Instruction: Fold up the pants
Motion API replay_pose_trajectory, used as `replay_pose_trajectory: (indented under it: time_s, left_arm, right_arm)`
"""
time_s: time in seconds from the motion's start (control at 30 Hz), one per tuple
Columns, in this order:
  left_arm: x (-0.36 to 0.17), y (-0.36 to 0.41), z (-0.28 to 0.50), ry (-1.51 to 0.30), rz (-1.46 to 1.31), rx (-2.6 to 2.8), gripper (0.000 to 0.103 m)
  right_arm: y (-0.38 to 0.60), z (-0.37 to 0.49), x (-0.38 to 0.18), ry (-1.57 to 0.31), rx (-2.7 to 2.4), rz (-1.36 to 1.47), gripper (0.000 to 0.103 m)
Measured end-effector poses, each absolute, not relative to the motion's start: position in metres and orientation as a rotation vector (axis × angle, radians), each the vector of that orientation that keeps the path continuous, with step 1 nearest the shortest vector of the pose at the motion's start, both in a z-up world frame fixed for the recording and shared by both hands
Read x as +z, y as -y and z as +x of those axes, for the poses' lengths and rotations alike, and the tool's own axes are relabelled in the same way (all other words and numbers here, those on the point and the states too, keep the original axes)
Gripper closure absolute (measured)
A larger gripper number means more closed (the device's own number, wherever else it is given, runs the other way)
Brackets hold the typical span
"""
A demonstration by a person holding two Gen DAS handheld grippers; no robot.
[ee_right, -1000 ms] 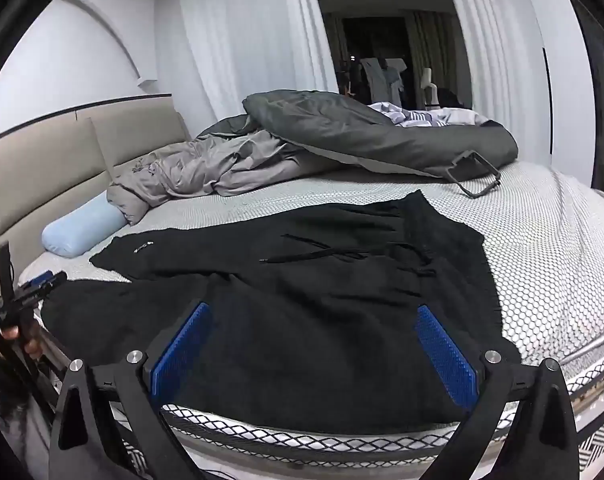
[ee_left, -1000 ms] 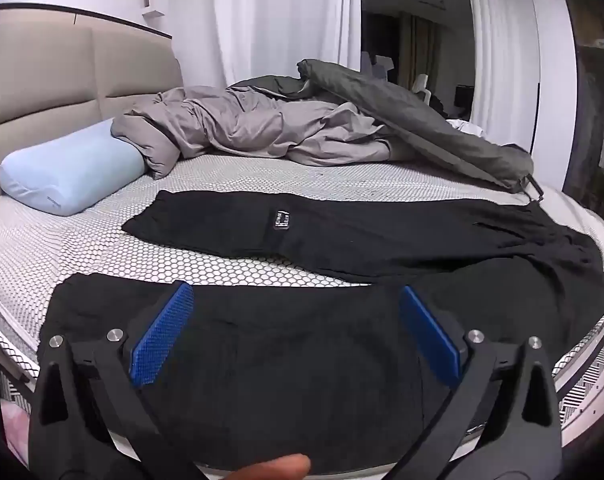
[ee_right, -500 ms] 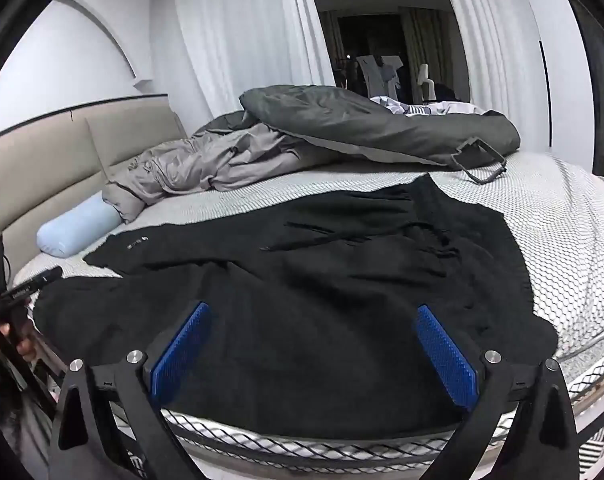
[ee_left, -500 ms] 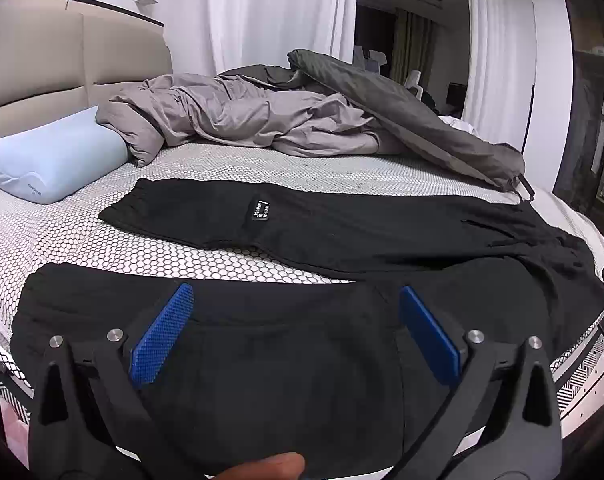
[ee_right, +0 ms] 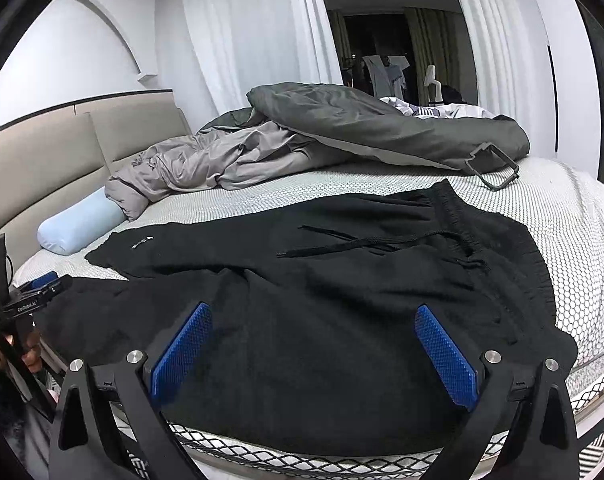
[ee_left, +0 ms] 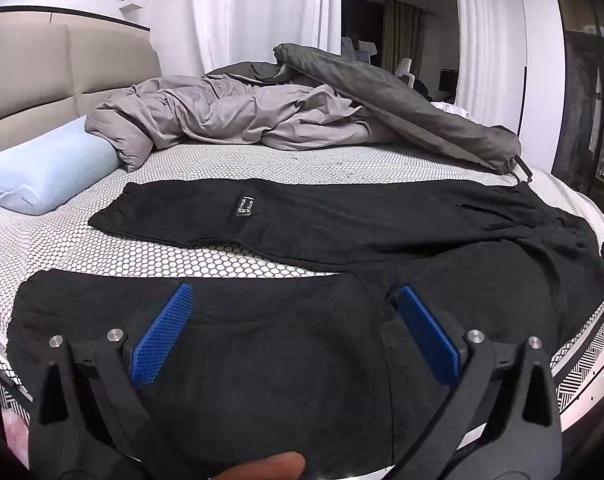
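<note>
Overhanging near mattress [ee_left: 262, 256] edge: black pants [ee_left: 286, 364]; both tools spread.

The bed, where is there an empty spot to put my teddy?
Bare mattress runs between the black pants and the grey duvet, beside the blue pillow. More lies past the waistband. The near edge is covered.

Both wrist views look low across the bed [ee_left: 262, 168] from its near edge, sharing the black pants [ee_left: 342, 220].
</note>
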State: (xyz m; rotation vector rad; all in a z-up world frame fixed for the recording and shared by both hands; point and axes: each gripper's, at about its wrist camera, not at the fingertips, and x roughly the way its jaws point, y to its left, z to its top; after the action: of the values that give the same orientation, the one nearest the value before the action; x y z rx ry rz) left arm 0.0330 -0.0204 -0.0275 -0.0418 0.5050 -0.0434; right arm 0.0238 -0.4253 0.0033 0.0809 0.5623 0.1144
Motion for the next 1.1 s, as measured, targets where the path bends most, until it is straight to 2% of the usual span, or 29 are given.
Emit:
replay_pose_trajectory:
  time_s: [1.1]
  left_arm:
    - [-0.031,0.018,0.034,-0.515,-0.038,-0.045,0.001]
  right_arm:
    - [0.413,0.025,0.002,-0.573,0.107,0.044,0.0]
